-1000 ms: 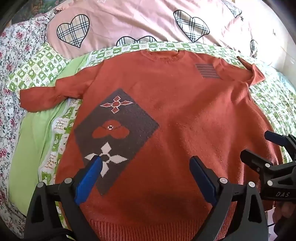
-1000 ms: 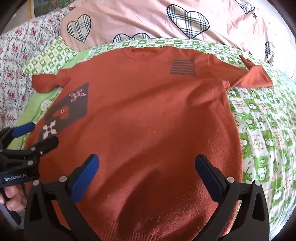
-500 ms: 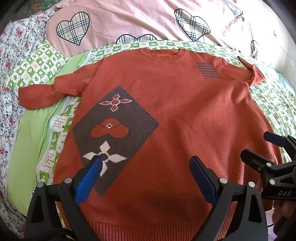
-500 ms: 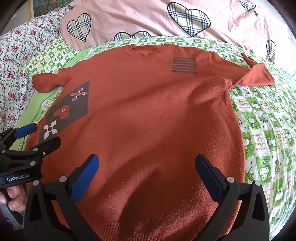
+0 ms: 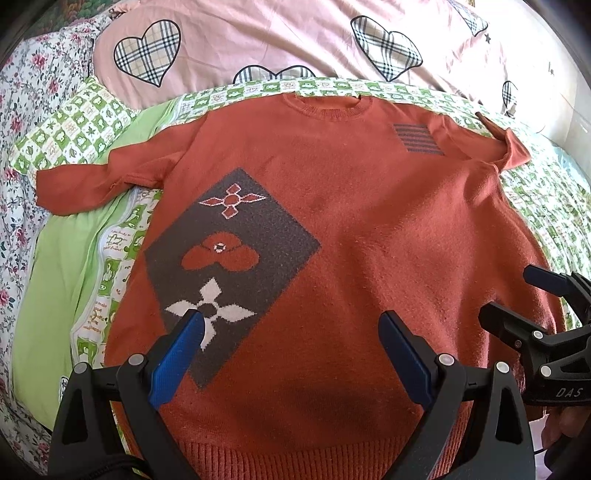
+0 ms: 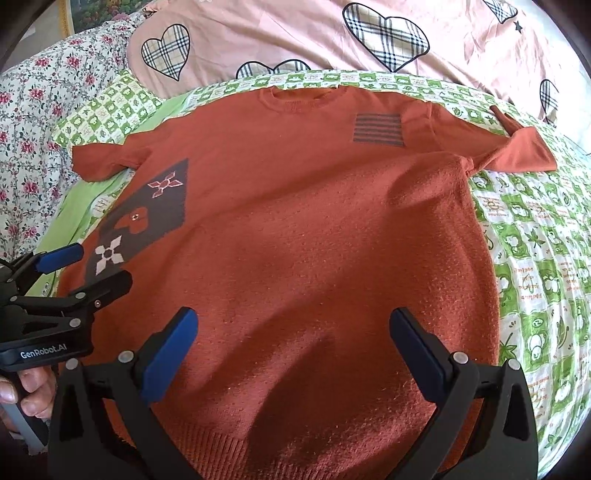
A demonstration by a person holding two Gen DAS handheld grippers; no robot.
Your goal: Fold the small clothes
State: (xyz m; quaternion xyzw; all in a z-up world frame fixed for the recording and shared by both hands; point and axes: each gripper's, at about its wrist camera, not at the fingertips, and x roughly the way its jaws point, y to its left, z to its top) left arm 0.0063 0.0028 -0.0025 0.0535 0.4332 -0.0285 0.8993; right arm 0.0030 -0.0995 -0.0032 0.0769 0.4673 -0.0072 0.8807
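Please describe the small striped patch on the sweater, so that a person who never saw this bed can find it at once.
On the bed, an orange-red sweater lies flat on the green checked sheet, neck toward the pink heart-print quilt. Just below the collar, toward the right sleeve, sits the striped patch. It is a small grey rectangle of horizontal bars, unlike the large dark diamond panel with flowers.

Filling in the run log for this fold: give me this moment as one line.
stage: pre-fold | orange sweater: flat on bed, sleeves out, unfolded | left gripper: open above hem | right gripper: open above hem | contact: none seen
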